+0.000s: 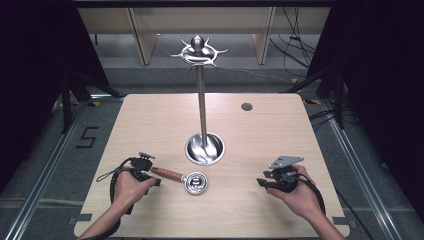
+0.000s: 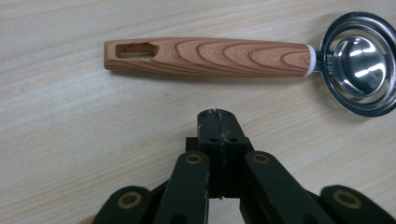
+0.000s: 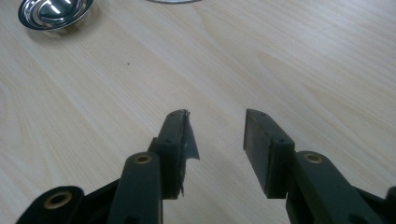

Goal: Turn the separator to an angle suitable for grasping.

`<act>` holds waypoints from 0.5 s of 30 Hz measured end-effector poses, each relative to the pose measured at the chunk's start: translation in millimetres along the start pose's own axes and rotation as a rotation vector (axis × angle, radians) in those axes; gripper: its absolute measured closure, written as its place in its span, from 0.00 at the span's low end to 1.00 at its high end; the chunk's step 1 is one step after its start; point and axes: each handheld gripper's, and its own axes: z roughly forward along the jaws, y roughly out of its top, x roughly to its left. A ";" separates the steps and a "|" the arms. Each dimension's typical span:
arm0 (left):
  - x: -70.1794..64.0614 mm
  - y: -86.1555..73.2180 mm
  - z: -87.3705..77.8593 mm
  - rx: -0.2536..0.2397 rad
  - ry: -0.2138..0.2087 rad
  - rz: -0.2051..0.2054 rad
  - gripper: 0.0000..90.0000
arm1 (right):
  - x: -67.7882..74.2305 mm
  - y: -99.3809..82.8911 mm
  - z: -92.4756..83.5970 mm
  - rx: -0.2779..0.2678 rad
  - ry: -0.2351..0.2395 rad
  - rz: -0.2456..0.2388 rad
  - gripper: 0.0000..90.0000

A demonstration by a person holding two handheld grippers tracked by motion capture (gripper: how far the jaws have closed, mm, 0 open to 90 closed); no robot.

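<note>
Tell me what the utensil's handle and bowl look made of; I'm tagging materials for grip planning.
Handle: looks like wood with a smooth finish, going by the brown swirling grain; it could equally be a printed wood-look coating. Bowl: polished metal, probably stainless steel, judging by its mirror-bright reflections and stamped lettering near the neck. A thin white collar joins them, likely plastic.

Left gripper (image 2: 217, 122): my jaws pressed together, held low.
Right gripper (image 3: 217, 130): my jaws parted, gripping nothing, held low.
</note>
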 end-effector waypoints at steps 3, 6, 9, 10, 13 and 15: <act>1.3 2.1 1.2 0.019 0.002 -0.001 0.99 | 0.1 0.9 -2.6 0.019 0.009 0.018 0.67; 1.6 4.4 4.5 0.017 0.012 -0.007 0.99 | -0.2 0.1 -1.5 0.006 -0.001 0.005 0.67; 2.3 6.4 6.1 0.019 0.014 -0.011 0.99 | -0.2 0.1 -1.6 0.006 -0.002 0.006 0.67; 3.4 8.4 7.6 0.029 0.014 -0.010 0.99 | -1.2 0.7 -2.7 0.014 0.000 0.001 0.67; 4.4 9.6 9.1 0.032 0.002 -0.015 0.99 | -1.2 0.8 -3.6 0.018 0.001 0.001 0.67; 5.0 9.8 8.4 0.042 0.000 -0.009 0.99 | -1.0 -0.4 -1.0 -0.024 -0.011 -0.001 0.67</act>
